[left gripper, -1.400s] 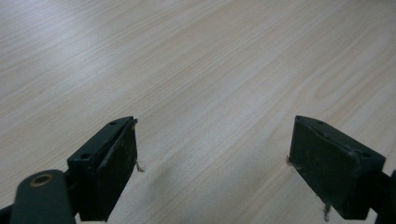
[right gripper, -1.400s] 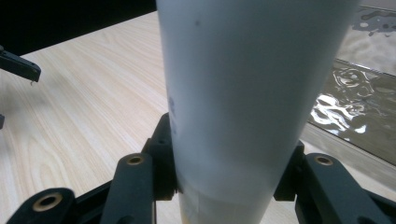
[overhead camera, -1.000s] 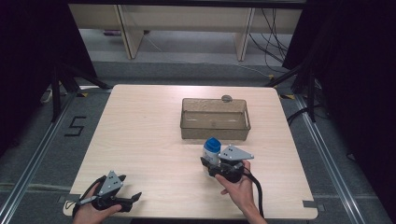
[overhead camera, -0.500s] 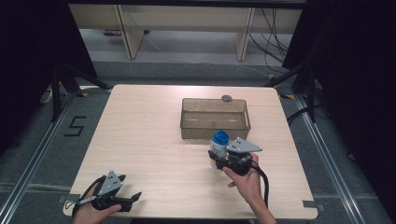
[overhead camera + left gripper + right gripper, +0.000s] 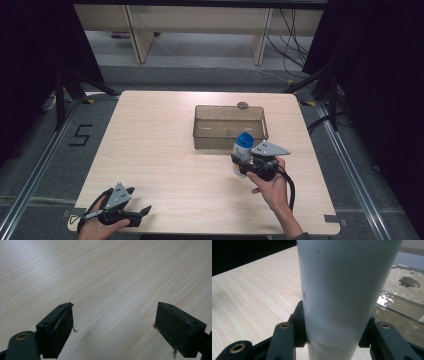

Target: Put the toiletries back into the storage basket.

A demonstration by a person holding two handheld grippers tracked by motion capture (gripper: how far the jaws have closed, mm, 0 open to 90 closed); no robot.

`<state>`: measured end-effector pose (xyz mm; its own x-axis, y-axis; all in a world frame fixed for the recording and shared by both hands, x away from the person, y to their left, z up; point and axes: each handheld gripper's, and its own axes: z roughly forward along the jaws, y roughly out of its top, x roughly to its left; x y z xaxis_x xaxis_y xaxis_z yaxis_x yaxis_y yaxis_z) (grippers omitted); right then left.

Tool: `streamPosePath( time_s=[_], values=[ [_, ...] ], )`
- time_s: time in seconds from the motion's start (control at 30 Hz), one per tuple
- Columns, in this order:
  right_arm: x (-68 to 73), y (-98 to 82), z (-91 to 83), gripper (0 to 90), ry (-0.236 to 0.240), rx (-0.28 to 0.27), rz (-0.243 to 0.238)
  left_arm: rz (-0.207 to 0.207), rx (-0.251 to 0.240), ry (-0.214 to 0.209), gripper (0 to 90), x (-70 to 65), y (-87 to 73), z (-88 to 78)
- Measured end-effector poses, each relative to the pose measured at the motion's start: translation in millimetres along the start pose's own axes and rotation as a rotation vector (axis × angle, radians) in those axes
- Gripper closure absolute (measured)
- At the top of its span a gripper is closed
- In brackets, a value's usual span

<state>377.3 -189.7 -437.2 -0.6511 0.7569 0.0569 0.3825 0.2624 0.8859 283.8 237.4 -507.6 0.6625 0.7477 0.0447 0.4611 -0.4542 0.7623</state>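
- Spreading across the middle of the high view, the pale wooden desk carries everything.
- A clear plastic bin sits right of centre towards the far edge, with a small dark round thing at its far rim (too small to tell what it is).
- The right tool is clamped on a white bottle with a blue cap, upright just in front of the bin's near wall; whether it touches the desk cannot be told.
- The left tool lies low at the near left corner, jaws spread wide over bare wood, holding nothing.
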Motion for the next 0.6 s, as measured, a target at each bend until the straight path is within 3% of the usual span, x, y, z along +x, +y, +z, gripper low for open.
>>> streamPosePath(
  time_s=[0.03, 0.07, 0.17, 0.3, 0.37, 0.4, 0.47, 0.53, 0.57, 0.6],
  values=[
    [-1.3, 0.7, -0.5, 55.7, -0.009, -0.009, 0.003, 0.0, 0.0, 0.0, 14.7, 0.0, 0.0, 0.0],
    [-4.5, 2.2, -1.5, 55.8, -0.013, -0.012, -0.025, 0.001, 0.0, -0.001, 14.7, 0.1, 0.0, -0.1],
    [-6.6, 4.9, -3.8, 55.8, -0.011, -0.025, 0.011, -0.002, 0.001, -0.001, 14.7, 0.2, -0.1, 0.1],
    [-14.4, 9.5, -6.2, 55.7, -0.021, -0.04, -0.014, -0.005, 0.0, -0.001, 14.7, 0.1, -0.1, 0.1],
    [-15.3, 11.3, -8.6, 55.7, -0.028, -0.024, 0.008, -0.011, -0.007, 0.002, 14.7, -0.6, -0.3, 0.7],
    [-15.8, 11.5, -7.8, 55.7, -0.04, -0.042, 0.019, -0.011, -0.004, -0.001, 14.7, -0.5, -0.3, 0.6],
    [-20.4, 12.9, -7.8, 55.7, -0.026, -0.045, 0.006, -0.011, -0.005, 0.0, 14.8, -0.6, -0.2, 0.8],
    [-22.4, 13.7, -8.8, 55.8, -0.034, -0.04, 0.014, -0.007, 0.001, -0.003, 14.7, -0.2, 0.0, 0.2],
    [-24.9, 14.4, -10.4, 55.8, -0.051, -0.038, -0.005, -0.008, 0.003, 0.002, 14.7, -0.2, 0.0, 0.1],
    [-25.2, 14.3, -9.2, 55.8, -0.031, -0.05, 0.015, -0.005, -0.002, 0.013, 14.7, 0.1, -0.3, 1.0]
  ],
)
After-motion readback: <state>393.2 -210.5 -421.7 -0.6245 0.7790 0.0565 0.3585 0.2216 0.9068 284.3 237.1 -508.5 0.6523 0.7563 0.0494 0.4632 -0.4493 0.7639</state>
